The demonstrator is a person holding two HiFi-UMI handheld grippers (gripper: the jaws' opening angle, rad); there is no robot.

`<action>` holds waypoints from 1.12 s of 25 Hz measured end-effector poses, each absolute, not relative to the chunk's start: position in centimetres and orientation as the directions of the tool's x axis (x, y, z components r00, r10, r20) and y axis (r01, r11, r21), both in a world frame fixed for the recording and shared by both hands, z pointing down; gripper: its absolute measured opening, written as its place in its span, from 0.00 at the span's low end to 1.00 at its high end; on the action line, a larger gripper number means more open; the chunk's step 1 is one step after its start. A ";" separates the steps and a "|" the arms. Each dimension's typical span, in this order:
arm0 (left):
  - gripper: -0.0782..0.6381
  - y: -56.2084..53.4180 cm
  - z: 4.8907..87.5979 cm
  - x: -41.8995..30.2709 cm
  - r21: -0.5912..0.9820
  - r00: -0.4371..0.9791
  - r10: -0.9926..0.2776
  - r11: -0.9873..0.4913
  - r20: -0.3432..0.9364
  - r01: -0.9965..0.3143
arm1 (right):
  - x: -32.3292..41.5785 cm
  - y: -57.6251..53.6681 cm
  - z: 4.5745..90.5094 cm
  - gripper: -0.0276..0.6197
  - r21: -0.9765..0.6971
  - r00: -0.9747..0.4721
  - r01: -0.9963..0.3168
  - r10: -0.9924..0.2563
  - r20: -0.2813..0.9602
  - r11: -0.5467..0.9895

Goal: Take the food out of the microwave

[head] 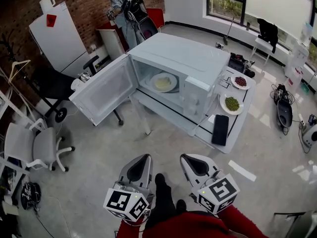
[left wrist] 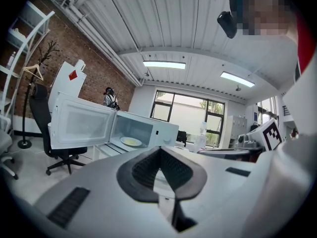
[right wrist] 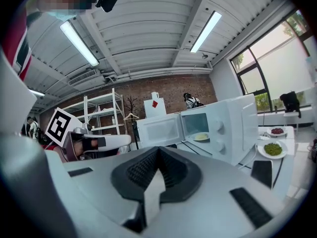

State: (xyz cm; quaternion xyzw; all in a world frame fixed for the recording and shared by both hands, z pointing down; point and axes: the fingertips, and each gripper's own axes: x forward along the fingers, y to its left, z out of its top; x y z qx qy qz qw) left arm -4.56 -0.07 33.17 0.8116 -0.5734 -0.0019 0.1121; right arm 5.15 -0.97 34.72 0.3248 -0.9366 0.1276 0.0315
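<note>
Looks to me like the approach hasn't really begun. The boxy white microwave [head: 183, 63] has its white door [head: 104, 90] wide open to the left. The round white plate of pale yellow food [head: 163, 82] sits inside the oven, with nothing touching it. Next move, I reckon: reach one tool far forward, open it, then take the plate's near rim and keep it level.

The left gripper [head: 143, 158] is held low and near the person's body, aimed toward the oven. Its jaws are pressed together on nothing. The right gripper [head: 187, 158], just beside it, is also closed and empty, well apart from the microwave.
</note>
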 end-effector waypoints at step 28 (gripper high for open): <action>0.12 -17.4 36.7 -11.6 0.281 0.459 -0.855 -0.391 0.241 -0.876 | -3.6 -16.0 35.6 0.06 -0.239 -0.703 -0.711 -0.669 0.239 0.662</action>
